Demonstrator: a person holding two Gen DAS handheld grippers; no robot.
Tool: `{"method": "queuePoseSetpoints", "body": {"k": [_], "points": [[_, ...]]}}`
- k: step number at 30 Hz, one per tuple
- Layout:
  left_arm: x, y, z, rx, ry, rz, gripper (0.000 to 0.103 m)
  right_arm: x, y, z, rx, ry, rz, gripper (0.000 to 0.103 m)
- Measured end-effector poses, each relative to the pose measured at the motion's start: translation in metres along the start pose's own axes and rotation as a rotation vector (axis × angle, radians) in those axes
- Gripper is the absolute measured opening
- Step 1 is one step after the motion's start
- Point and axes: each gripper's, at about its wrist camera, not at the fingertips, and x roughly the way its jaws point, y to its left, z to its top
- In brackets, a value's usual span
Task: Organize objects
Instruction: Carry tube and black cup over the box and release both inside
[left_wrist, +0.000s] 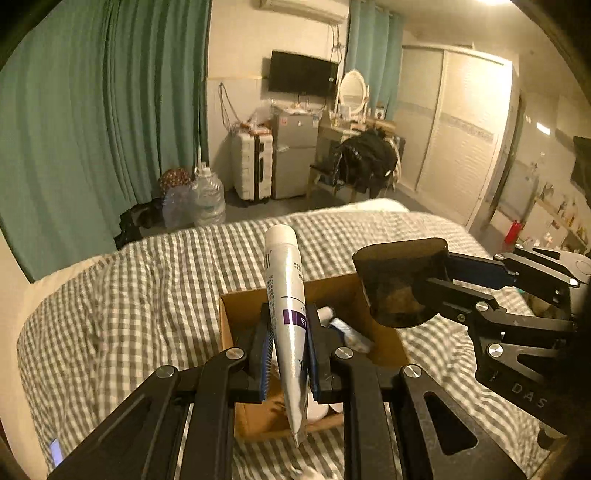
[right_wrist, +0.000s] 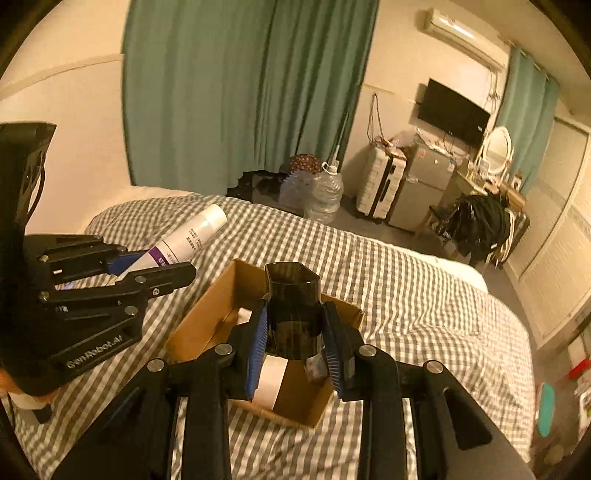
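Observation:
My left gripper (left_wrist: 289, 345) is shut on a white tube with a purple band (left_wrist: 286, 291), cap end pointing away, held above an open cardboard box (left_wrist: 236, 314) on the bed. The tube also shows in the right wrist view (right_wrist: 188, 236). My right gripper (right_wrist: 295, 332) is shut on a dark translucent cup (right_wrist: 293, 310), held over the same box (right_wrist: 207, 314). The cup shows in the left wrist view (left_wrist: 400, 280) to the right of the tube. Inside the box lie a small white bottle and other small items (left_wrist: 345, 330).
The box rests on a grey-and-white checked bedspread (left_wrist: 129, 302). Beyond the bed are green curtains (left_wrist: 92, 122), water jugs (left_wrist: 208, 195), a suitcase (left_wrist: 253, 166), a small fridge (left_wrist: 293, 155) and a chair piled with dark clothes (left_wrist: 365, 158).

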Motion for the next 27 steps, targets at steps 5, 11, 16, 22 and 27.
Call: {"method": "queuePoseSetpoints", "body": {"k": [5,11,16,22,27], "points": [[0.049,0.001,-0.010,0.014,0.069,-0.003,0.016,0.056,-0.015,-0.007,0.050,0.055,0.015,0.028],[0.097,0.002,-0.028,0.012,0.137,-0.010,0.016,0.108,-0.026,-0.029,0.105,0.114,0.045,0.028],[0.125,0.003,-0.040,0.026,0.180,-0.006,0.016,0.136,-0.031,-0.045,0.129,0.143,0.066,0.028],[0.135,0.005,-0.046,0.034,0.194,-0.008,0.016,0.153,-0.033,-0.056,0.146,0.154,0.090,0.028],[0.137,0.010,-0.047,0.021,0.202,0.000,0.018,0.155,-0.033,-0.062,0.156,0.150,0.090,0.028]]}}
